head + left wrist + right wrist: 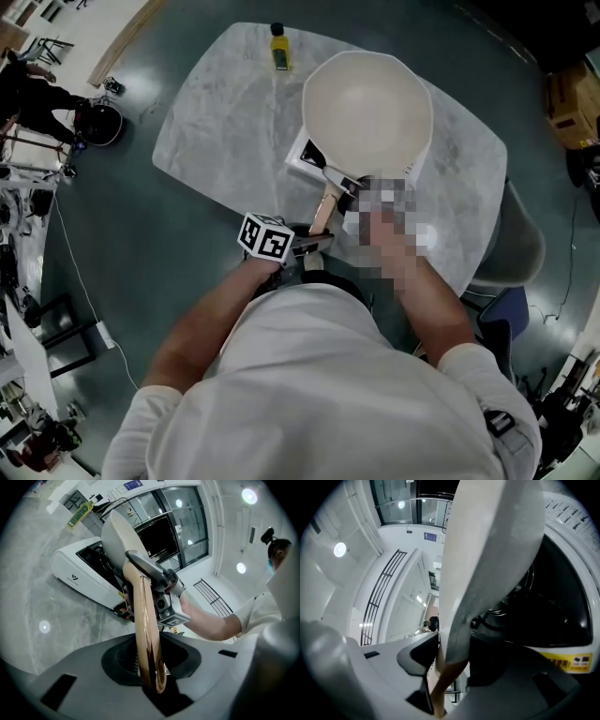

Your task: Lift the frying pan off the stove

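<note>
The cream-lined frying pan point(367, 112) sat over the white stove point(302, 155) at the upper centre of the head view, on a marbled tabletop point(216, 122); whether its base had cleared the cooktop could not be told. The pan looked rigid and fairly heavy, with a broad bowl and weight well forward of its wooden handle point(323, 211), so a hold on the handle's far end alone would likely have let it droop or twist. The smooth, rounded handle and the thin, slick rim both looked prone to slipping, which called for a second hold close to the bowl. The left gripper point(150, 670), low in the frame, had its fingers closed on the end of the handle, which stood between them. The right gripper point(449, 665) had its fingers closed on the pan's wall at the rim, beside the handle root, with the pale wall rising between them. In the head view a mosaic patch covered that gripper
</note>
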`<move>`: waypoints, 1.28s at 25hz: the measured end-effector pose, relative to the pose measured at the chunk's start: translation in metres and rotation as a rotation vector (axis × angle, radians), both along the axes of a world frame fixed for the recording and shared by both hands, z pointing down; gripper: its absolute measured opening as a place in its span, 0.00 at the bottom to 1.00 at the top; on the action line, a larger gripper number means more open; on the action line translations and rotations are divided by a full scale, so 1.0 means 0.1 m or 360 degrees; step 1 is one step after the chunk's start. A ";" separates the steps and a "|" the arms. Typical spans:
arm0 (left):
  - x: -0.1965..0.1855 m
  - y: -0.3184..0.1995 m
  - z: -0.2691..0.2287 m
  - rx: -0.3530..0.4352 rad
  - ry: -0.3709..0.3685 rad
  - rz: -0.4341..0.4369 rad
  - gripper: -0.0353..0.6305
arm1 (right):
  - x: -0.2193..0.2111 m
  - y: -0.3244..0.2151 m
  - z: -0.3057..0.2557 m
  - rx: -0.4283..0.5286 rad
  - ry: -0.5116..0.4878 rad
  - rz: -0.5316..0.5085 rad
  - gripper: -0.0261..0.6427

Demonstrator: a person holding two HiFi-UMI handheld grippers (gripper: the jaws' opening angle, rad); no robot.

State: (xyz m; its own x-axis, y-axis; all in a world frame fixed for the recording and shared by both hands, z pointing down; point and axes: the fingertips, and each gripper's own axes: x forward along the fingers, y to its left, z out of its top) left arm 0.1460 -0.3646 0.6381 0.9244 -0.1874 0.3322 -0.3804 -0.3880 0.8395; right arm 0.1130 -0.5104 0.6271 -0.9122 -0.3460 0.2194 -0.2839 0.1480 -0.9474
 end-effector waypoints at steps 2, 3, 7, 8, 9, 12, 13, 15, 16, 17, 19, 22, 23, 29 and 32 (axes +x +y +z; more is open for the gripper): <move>-0.08 -0.01 -0.10 0.0014 0.0060 -0.0009 0.22 | -0.06 0.00 -0.05 -0.0007 -0.0003 0.0015 0.32; -0.11 -0.02 -0.15 0.0019 0.0089 -0.0011 0.22 | -0.08 -0.02 -0.08 -0.0006 -0.0006 0.0027 0.32; -0.22 -0.01 -0.33 0.0017 0.0163 -0.0003 0.22 | -0.20 -0.01 -0.22 0.0019 0.0003 0.0049 0.32; -0.28 0.00 -0.37 0.0022 0.0174 -0.0003 0.22 | -0.26 0.00 -0.27 0.0033 0.0003 0.0043 0.32; -0.35 0.02 -0.41 0.0031 0.0182 -0.0008 0.22 | -0.34 0.01 -0.32 0.0048 0.0002 0.0033 0.32; -0.63 0.06 -0.53 0.0073 0.0184 -0.0032 0.22 | -0.65 0.06 -0.46 0.0090 0.0008 -0.0002 0.32; -0.74 0.09 -0.57 0.0087 0.0179 -0.0041 0.22 | -0.77 0.09 -0.51 0.0097 -0.0003 -0.0014 0.32; -0.98 0.15 -0.65 0.0115 0.0171 -0.0067 0.22 | -1.03 0.16 -0.60 0.0098 -0.0036 -0.0044 0.32; -1.13 0.19 -0.69 0.0131 0.0168 -0.0084 0.22 | -1.19 0.21 -0.64 0.0099 -0.0044 -0.0061 0.32; -1.33 0.25 -0.71 0.0147 0.0163 -0.0103 0.22 | -1.39 0.27 -0.67 0.0109 -0.0041 -0.0081 0.32; -1.81 0.40 -0.75 0.0177 0.0160 -0.0143 0.22 | -1.88 0.42 -0.70 0.0134 -0.0025 -0.0123 0.32; -2.35 0.58 -0.85 0.0205 0.0164 -0.0214 0.23 | -2.48 0.62 -0.80 0.0156 -0.0035 -0.0200 0.32; -2.40 0.61 -0.90 0.0207 0.0165 -0.0239 0.23 | -2.55 0.65 -0.85 0.0162 -0.0037 -0.0226 0.32; -2.49 0.75 -1.21 0.0218 0.0185 -0.0381 0.23 | -2.83 0.86 -1.13 0.0144 -0.0077 -0.0367 0.32; -2.95 1.05 -1.20 0.0233 0.0183 -0.0411 0.23 | -3.34 1.18 -1.14 0.0165 -0.0086 -0.0418 0.32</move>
